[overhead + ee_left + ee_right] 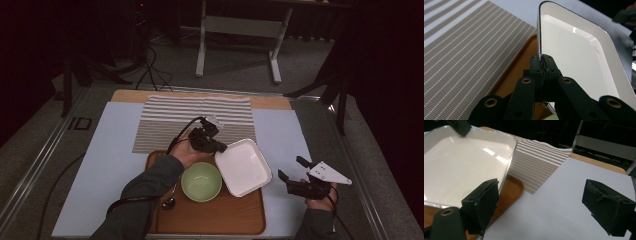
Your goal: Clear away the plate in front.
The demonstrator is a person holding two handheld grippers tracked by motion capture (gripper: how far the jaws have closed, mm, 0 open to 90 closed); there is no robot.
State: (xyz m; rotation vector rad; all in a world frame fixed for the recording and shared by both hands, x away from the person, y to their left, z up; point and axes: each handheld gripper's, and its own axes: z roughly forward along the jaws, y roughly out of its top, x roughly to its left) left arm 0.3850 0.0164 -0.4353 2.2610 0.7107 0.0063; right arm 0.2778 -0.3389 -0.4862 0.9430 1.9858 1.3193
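Two grippers in play, and only one is working. Nearest me, at about four o'clock on the table, my right gripper [292,176] hangs over the pale blue mat [107,160] with its jaws spread wide and nothing between them. It is near the tray's right edge but apart from everything.

Moving in to the middle: the wooden tray [210,215] carries a green bowl [201,181], and a spoon [169,201] lies at the bowl's eight o'clock.

Further on, my left gripper [221,148] has its jaws pinched tight on the rim of the white square plate [243,166]. In the left gripper view the rim [539,37] runs straight up out of my closed pads, the plate tipped up off the tray, hanging over its right edge at the bowl's two o'clock.

Farthest out, at twelve o'clock, the striped cloth [195,120] lies flat and bare.

My read: the pick-up is done, the plate is lifted but not yet set down anywhere. Carrying and placing it are what's left, and the bowl and spoon sit untouched.
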